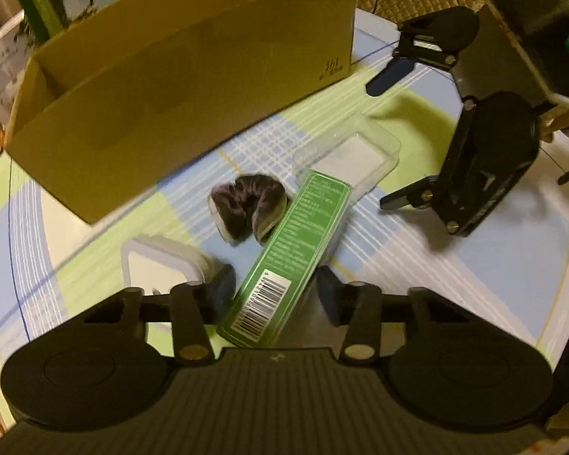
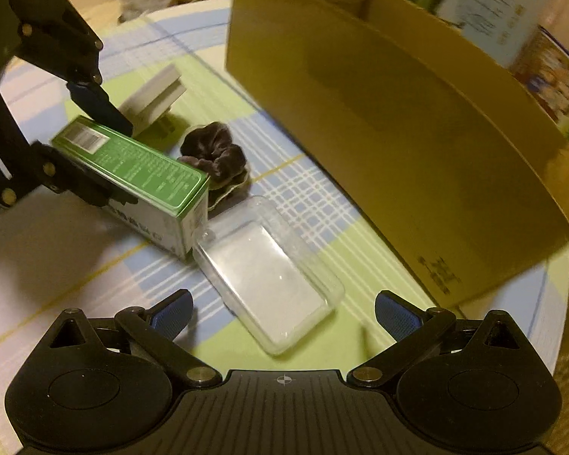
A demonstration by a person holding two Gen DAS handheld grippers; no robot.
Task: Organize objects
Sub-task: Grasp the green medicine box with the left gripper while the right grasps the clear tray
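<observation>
Left gripper (image 1: 275,284) clamps the barcode end of the green box (image 1: 290,250). Right gripper (image 2: 282,313) stands spread wide, holding nothing; the clear plastic case (image 2: 269,276) lies between its fingers, ahead.

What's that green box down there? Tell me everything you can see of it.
The green box is a long, slim carton, glossy like printed card, with small white text, a barcode near one end and whitish sides. It lies slanted, one end between the left gripper jaws, which close on it. Its far end touches the clear plastic case; the dark scrunchie sits right beside it.
</observation>
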